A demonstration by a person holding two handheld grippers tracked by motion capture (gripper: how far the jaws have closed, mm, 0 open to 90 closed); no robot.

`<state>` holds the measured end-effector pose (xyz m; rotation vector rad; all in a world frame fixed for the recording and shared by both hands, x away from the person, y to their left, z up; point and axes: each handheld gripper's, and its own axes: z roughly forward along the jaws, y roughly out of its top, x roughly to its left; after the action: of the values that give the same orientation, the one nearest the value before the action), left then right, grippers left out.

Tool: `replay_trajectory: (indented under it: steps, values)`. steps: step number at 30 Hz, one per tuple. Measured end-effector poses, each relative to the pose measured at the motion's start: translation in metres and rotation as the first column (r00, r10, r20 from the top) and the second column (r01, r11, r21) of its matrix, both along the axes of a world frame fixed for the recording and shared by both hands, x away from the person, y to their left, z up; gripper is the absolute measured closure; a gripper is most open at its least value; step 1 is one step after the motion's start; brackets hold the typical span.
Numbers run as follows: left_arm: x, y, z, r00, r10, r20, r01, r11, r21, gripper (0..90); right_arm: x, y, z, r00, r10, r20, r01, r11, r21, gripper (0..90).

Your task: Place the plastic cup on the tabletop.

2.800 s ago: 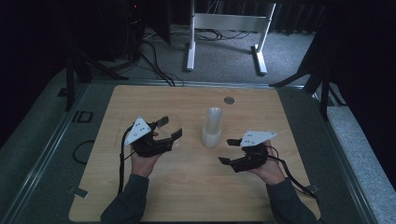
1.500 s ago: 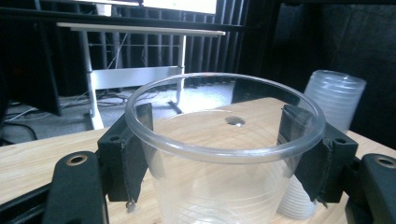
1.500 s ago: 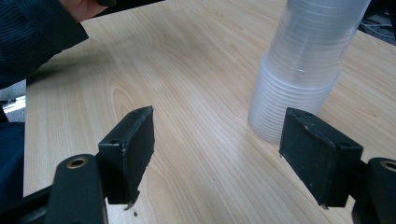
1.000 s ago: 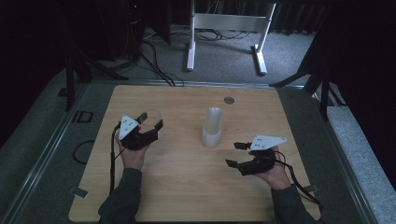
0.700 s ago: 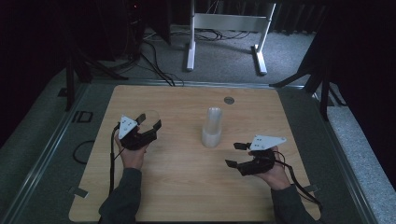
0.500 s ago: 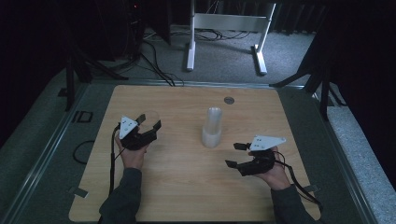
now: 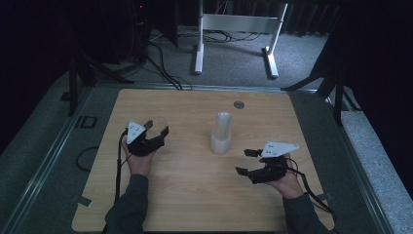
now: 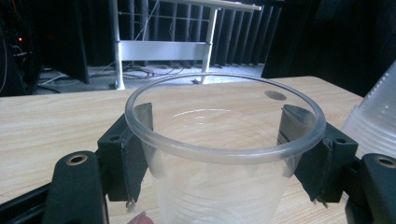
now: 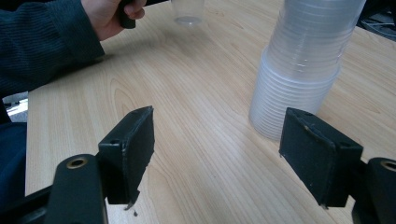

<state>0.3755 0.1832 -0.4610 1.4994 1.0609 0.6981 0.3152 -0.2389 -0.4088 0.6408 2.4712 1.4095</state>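
A single clear plastic cup [image 8: 224, 158] stands upright between the two black pads of my left gripper [image 8: 224, 140], which press on its sides just under the rim. In the high view, my left gripper [image 7: 157, 130] is over the left part of the wooden table [image 7: 185, 195] with the cup [image 7: 160, 125] faint at its tips. A stack of clear cups [image 7: 221, 133] stands mid-table, rim down. My right gripper [image 7: 246, 162] lies open to the right of the stack, and nothing is between its pads [image 9: 133, 149]. The stack [image 9: 303, 70] is just ahead of them.
A small dark round disc [image 7: 238, 104] is set into the table behind the stack. A white desk frame [image 7: 234, 29] and cables [image 7: 160, 63] lie on the floor beyond the far edge. A metal border [image 7: 63, 146] runs around the table.
Since the earliest frame my left gripper has drawn back to the left, away from the stack, and the right has shifted slightly toward the near edge. Nothing has moved in the last second.
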Motion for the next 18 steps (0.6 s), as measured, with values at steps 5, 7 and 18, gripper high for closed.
replay_trajectory:
  steps: [5, 7, 18]
  values:
    - [0.003, 0.000, -0.004, 0.9998, 0.007, -0.017, -0.007, 1.0000, 0.003, 28.0, 0.000, 0.000, 0.000, 1.0000, 0.000, 0.000, 0.000, 1.000, 0.000, 26.1]
    - [0.004, -0.001, -0.006, 0.9997, 0.008, -0.025, -0.008, 0.9999, 0.011, 28.0, 0.000, 0.000, 0.000, 1.0000, 0.001, 0.001, -0.001, 1.000, 0.000, 26.1]
    - [0.009, -0.006, -0.014, 0.9985, 0.045, -0.031, -0.042, 0.9960, 0.079, 27.7, 0.000, -0.001, 0.000, 1.0000, 0.005, 0.003, -0.005, 1.000, 0.005, 26.1]
